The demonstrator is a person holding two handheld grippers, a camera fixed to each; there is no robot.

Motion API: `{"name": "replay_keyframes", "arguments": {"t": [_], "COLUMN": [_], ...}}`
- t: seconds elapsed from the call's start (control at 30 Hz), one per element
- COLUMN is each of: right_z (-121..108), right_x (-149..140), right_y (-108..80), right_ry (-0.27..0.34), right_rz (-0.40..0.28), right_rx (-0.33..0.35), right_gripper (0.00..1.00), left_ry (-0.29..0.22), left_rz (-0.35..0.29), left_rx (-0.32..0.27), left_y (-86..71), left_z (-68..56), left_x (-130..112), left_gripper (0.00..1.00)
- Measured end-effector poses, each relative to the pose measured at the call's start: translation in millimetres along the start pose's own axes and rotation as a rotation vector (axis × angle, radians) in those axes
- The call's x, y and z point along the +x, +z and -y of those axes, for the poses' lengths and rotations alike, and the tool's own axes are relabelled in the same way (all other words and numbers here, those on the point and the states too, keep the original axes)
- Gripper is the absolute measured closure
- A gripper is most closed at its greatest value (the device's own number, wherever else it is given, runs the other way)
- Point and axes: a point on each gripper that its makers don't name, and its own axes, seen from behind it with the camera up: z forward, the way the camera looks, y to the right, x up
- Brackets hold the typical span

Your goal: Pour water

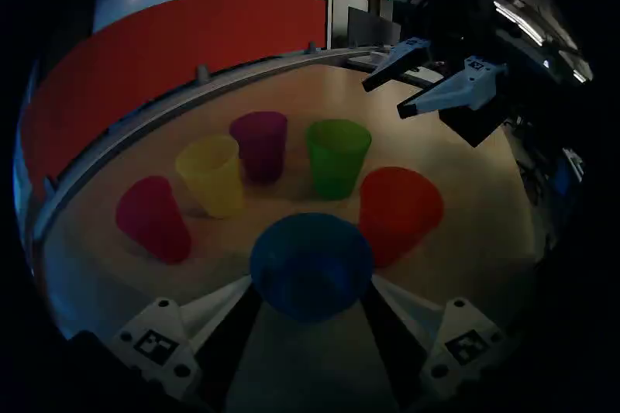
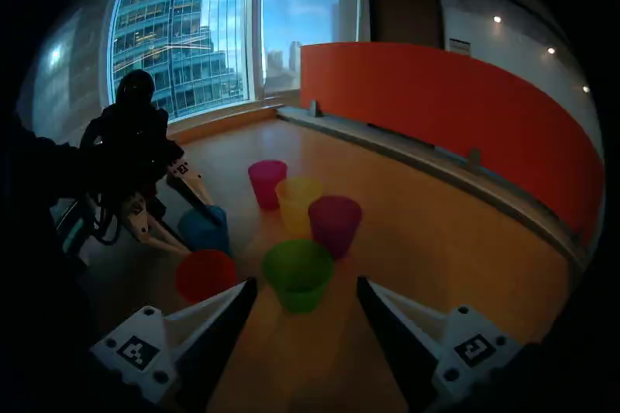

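Observation:
Several coloured plastic cups stand clustered on a wooden table (image 1: 473, 204). The blue cup (image 1: 310, 266) sits between the fingers of my left gripper (image 1: 311, 283), which presses it from both sides. Around it stand a red cup (image 1: 397, 211), a green cup (image 1: 337, 157), a purple cup (image 1: 260, 146), a yellow cup (image 1: 211, 174) and a pink cup (image 1: 153, 218). My right gripper (image 1: 382, 101) hangs open in the air beyond the cups. In the right gripper view my right gripper (image 2: 306, 283) points at the green cup (image 2: 298, 273), nothing between its fingers. My left gripper (image 2: 206, 236) holds the blue cup (image 2: 203, 228) there.
An orange partition (image 2: 465, 103) on a grey rail runs along the table's far edge. Large windows (image 2: 186, 33) lie behind the person (image 2: 132, 142) holding the left gripper. Bare tabletop (image 2: 449, 258) stretches to the right of the cups.

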Motion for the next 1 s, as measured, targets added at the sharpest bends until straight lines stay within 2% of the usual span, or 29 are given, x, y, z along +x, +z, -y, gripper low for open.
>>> {"name": "replay_keyframes", "arguments": {"t": [0.2,0.4,1.0], "right_z": [3,8,11], "right_x": [-7,-14,-29], "right_y": [7.6,18.3,45.4], "right_ry": [-0.006,-0.004,-0.022], "right_rz": [0.019,0.037,0.083], "right_rx": [0.007,0.02,0.028], "right_gripper": [0.01,0.01,0.01], "left_ry": [0.001,-0.026,-0.084], "left_rz": [-0.018,-0.054,-0.162], "left_rx": [0.011,0.023,0.087], "left_y": [-6.5,-16.2,-50.9], "left_z": [3.9,10.9,41.3], "left_x": [4,13,44], "left_gripper": [0.18,0.18,0.18]}}
